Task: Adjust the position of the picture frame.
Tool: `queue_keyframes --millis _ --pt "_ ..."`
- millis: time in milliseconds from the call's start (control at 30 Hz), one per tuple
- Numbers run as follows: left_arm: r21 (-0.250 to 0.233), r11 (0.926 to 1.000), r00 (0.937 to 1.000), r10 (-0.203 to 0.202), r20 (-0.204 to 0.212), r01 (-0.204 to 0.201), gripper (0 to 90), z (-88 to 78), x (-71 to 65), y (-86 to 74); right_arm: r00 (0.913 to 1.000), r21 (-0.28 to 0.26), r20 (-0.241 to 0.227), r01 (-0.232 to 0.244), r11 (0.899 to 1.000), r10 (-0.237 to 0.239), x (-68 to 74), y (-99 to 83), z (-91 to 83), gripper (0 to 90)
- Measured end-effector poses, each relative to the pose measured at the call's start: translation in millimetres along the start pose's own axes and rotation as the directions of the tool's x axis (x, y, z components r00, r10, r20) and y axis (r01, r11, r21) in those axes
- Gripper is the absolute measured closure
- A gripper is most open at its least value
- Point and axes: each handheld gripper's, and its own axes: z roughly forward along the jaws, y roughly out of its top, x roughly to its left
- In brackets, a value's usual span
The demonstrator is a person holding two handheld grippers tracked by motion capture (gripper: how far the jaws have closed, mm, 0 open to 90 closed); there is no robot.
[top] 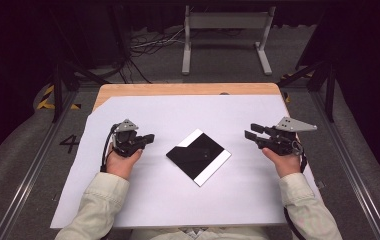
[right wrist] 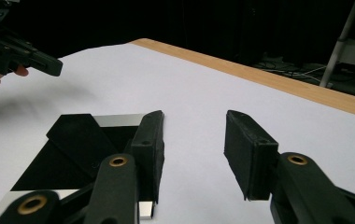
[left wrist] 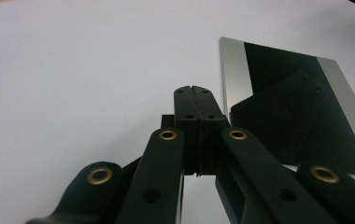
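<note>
A flat black square plate with pale strips along two opposite edges lies on the white sheet in the middle of the table. My left gripper hovers to its left, pointing toward it; in the left gripper view its jaws stand pressed together with nothing between them, and the plate lies just beyond to the right. My right gripper is held to the right of the plate, jaws apart and empty. The right gripper view has the plate at lower left and the left gripper farther off.
The white sheet covers most of the wooden table, whose bare edge runs along the far side. A metal stand and cables lie on the floor beyond. Rails run beside the table on both sides.
</note>
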Motion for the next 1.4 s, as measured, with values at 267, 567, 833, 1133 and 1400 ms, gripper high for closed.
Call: queue_keyframes --millis 267,567,833,1133,1400 --pt "0.058 0.9979 0.9995 -0.031 0.005 0.030 90.0 10.0 3.5 2.1 1.0000 0.017 -0.004 0.000 1.000 0.000 -0.4 -0.6 0.8 57.8" --pt "0.135 0.9872 0.9954 -0.090 0.033 0.084 90.0 25.3 5.4 1.9 0.9997 0.025 -0.012 -0.021 0.999 0.021 -1.3 -0.9 0.6 59.5" --pt "0.183 0.9759 0.9888 -0.133 0.067 0.119 90.0 35.2 4.9 1.0 0.9989 0.032 -0.025 -0.040 0.999 0.041 -2.0 -0.8 0.4 59.5" --pt "0.240 0.9613 0.9769 -0.170 0.130 0.135 90.0 44.4 2.2 0.8 0.9985 0.040 -0.033 -0.043 0.998 0.044 -2.0 -1.9 0.2 59.1" --pt "0.272 0.9542 0.9733 -0.171 0.153 0.125 90.0 50.6 -1.1 0.1 0.9983 0.044 -0.037 -0.044 0.998 0.045 -2.2 -2.4 -0.6 58.5"
